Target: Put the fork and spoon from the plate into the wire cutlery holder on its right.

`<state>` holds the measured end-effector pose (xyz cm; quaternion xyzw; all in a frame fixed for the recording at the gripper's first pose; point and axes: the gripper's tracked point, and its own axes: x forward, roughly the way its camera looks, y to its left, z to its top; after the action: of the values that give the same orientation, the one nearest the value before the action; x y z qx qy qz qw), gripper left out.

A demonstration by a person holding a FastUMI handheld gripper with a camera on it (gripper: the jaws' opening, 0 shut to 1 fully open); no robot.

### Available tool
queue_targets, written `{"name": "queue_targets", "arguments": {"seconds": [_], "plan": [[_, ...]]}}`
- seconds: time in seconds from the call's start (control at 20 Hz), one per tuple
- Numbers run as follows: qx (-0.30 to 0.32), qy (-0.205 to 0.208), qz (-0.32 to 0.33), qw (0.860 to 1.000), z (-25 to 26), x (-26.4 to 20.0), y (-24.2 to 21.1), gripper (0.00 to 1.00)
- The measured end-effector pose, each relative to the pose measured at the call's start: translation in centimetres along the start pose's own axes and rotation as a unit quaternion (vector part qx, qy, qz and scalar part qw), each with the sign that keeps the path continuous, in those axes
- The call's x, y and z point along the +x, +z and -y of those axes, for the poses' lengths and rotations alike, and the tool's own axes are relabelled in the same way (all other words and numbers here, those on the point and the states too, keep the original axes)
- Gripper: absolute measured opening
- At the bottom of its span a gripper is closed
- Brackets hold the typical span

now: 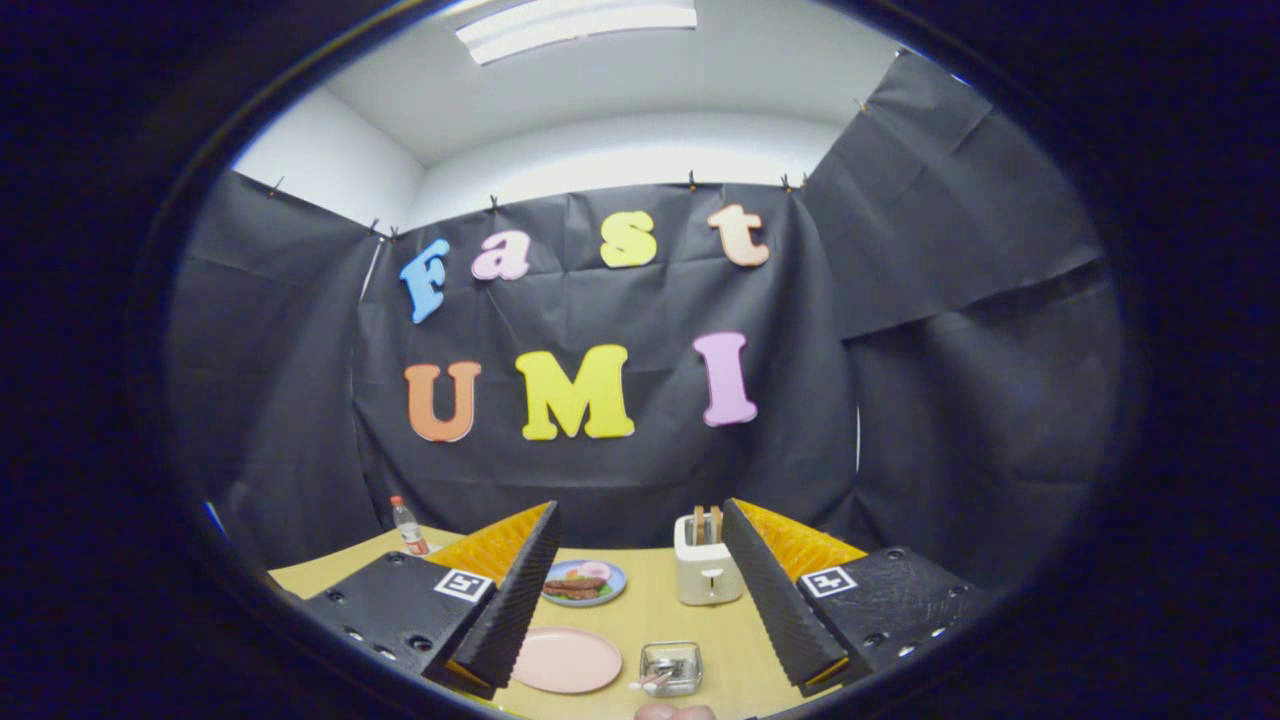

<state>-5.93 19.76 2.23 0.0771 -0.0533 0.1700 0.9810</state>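
My gripper (pixel 640 510) is open and held high above the table, its fingers spread wide with nothing between them. Low between the fingers lies a round pink plate (pixel 565 660) on the wooden table (pixel 720 660), its visible face bare. Just right of the plate stands the small wire cutlery holder (pixel 672 666). Pale utensil handles (pixel 650 683) poke out at its near left side; they are too small to tell fork from spoon.
A white toaster (pixel 708 572) with toast in its slots stands beyond the holder. A blue plate of food (pixel 584 583) sits behind the pink plate. A small bottle (pixel 408 527) stands at the table's far left. A pinkish rounded thing (pixel 676 712) shows nearest me.
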Motion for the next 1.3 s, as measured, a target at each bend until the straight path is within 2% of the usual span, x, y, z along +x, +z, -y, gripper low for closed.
{"name": "queue_targets", "arguments": {"seconds": [0.2,0.5,0.75,1.05,1.3], "plan": [[0.004,0.006,-0.013,1.0,-1.4,-2.3,-0.4,0.96],[0.0,-0.033,0.0,0.999,-2.5,-4.8,2.3,0.96],[0.006,-0.052,-0.013,0.999,-5.0,-7.2,2.0,0.96],[0.001,-0.051,-0.018,0.999,-7.9,-10.5,1.9,0.96],[0.003,-0.051,-0.013,0.999,-8.8,-11.0,2.7,0.96]]}}
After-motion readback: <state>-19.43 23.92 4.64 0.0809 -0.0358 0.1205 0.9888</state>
